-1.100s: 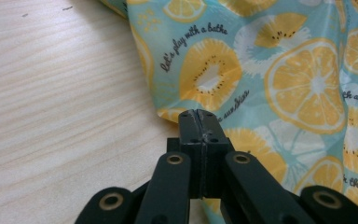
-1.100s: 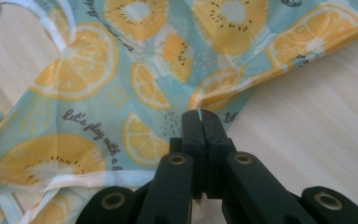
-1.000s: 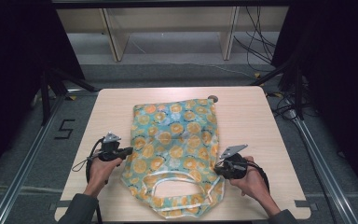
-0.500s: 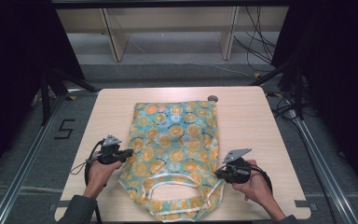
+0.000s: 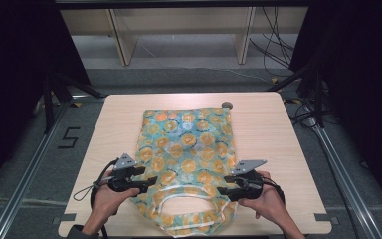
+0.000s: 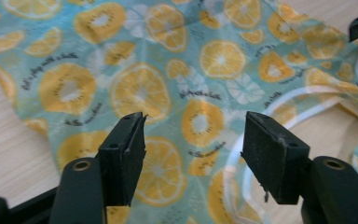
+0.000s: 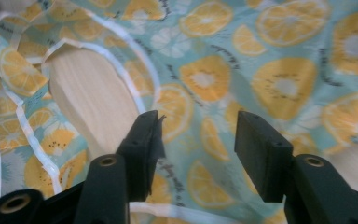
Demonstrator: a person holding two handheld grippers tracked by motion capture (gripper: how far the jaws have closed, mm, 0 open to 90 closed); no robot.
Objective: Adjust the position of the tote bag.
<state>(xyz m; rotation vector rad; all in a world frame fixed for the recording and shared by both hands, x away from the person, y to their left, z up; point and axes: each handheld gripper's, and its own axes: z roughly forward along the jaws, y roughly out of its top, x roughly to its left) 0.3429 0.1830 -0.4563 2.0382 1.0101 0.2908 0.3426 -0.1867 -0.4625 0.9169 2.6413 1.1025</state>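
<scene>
The patterned cloth bag point(image 5: 186, 159) lies flat on the table point(image 5: 263, 129), lengthwise from near the far edge to the near edge, its handle loop point(image 5: 189, 211) at the near end with bare table showing through the cut-out. The fabric carries an orange-slice print on a teal ground.

The left tool point(image 5: 146, 183) sits at the bag's near left edge, the right tool point(image 5: 223, 191) at its near right edge, both just above the handle end. In the left gripper view the jaws of the left tool point(image 6: 193, 140) stand well apart with only flat fabric beyond them; nothing is clamped. The right gripper view shows the same for the right tool point(image 7: 196, 140): jaws apart, cloth lying below, no grip. Both sets of jaws have just been opening, with no fabric pinched between the pads.

Judged step: release after laying the bag out flat. The next move probably calls for fresh grips on an edge or corner to fold it; each pad pair must close on one edge only, without dragging the cloth.

A small round object point(image 5: 225, 104) rests at the far right corner of the bag.
</scene>
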